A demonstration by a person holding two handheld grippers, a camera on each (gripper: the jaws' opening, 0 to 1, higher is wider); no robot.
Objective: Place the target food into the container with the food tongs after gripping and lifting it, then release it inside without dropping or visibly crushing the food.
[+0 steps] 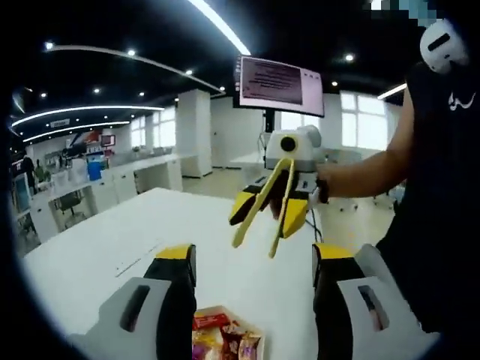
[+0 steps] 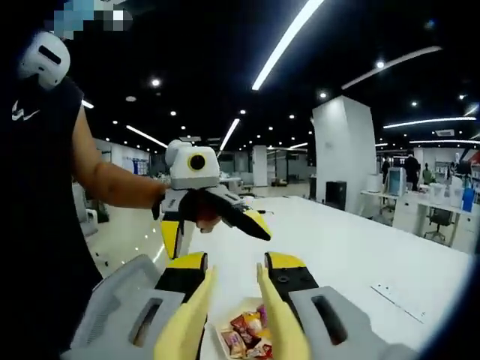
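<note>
Two grippers hang raised above a white table, facing each other. The right gripper has its jaws closed on a pair of yellow food tongs, whose arms run forward between the jaws and stand slightly parted at the tips, holding nothing. The left gripper has its jaws spread wide with nothing between them. Below and between both sets of jaws sits a white tray of wrapped snacks, the food to be picked; no receiving container can be made out. I judge the pick not yet begun. The risks lie ahead: the tongs could twist in the jaws as they descend, close off-centre on a slippery wrapper and let it fall mid-lift, or squeeze too hard and crush the snack.
</note>
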